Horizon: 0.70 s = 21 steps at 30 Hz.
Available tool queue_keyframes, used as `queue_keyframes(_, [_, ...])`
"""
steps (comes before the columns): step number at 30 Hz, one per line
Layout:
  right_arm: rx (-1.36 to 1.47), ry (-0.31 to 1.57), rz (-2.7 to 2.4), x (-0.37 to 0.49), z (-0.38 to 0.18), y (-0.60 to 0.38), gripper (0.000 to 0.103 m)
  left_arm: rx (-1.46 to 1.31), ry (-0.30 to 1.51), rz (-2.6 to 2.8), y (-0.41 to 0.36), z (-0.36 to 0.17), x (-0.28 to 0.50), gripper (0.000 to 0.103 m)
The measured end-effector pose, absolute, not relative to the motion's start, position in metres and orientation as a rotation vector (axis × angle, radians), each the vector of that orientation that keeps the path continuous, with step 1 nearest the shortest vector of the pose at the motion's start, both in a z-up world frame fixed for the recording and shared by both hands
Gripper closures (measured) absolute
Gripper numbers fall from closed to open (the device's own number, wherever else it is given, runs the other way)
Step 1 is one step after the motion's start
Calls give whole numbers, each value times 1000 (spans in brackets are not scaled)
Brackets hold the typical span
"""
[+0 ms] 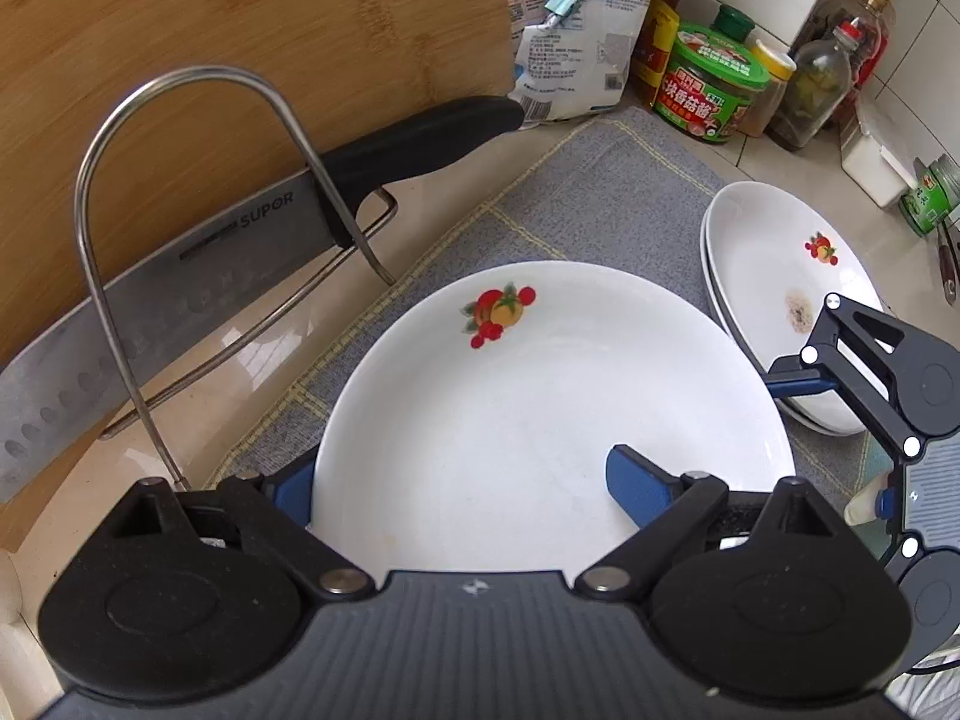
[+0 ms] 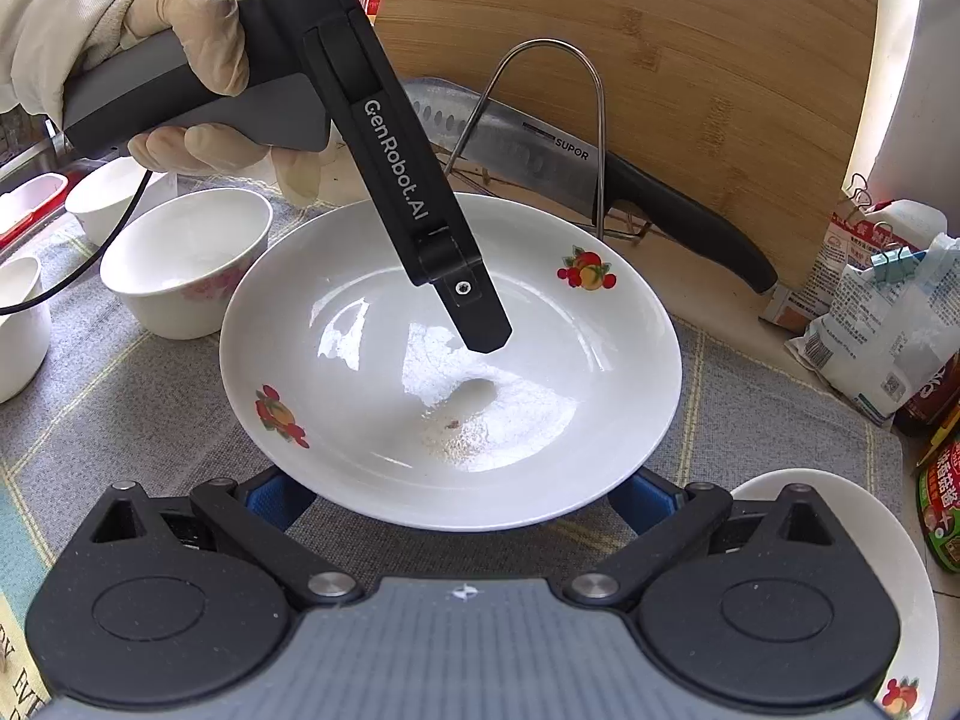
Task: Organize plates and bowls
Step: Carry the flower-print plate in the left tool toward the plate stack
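A white deep plate (image 1: 540,396) with fruit decals lies on the grey mat (image 1: 630,198). My left gripper (image 1: 462,474) stands open over its near rim, with one finger outside the rim and the other above the plate's inside. In the right wrist view that same plate (image 2: 372,420) fills the middle and one left finger (image 2: 474,312) hangs just above its bottom. My right gripper (image 2: 465,498) is open too, its blue fingers (image 2: 651,495) wide apart with the tips tucked under the near rim. Two more plates (image 1: 774,276) are stacked to the right. White bowls (image 2: 186,264) stand to the left.
A cleaver (image 1: 180,288) leans in a wire rack (image 1: 108,192) against a bamboo cutting board (image 1: 240,18) behind the plate. Jars, bottles and bags (image 1: 714,84) crowd the back right corner. A gloved hand (image 2: 198,30) holds the left gripper.
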State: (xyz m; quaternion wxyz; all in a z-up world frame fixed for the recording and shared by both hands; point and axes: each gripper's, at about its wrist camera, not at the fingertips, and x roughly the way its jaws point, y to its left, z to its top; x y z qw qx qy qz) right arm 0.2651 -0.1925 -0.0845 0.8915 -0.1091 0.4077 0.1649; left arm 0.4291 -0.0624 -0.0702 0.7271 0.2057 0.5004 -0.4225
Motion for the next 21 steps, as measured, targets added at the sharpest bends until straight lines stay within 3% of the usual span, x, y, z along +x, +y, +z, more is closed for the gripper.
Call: queue_keyframes(21, [-226, 811, 331, 219, -56, -209, 0, 475, 1056, -916, -80, -45, 381, 9])
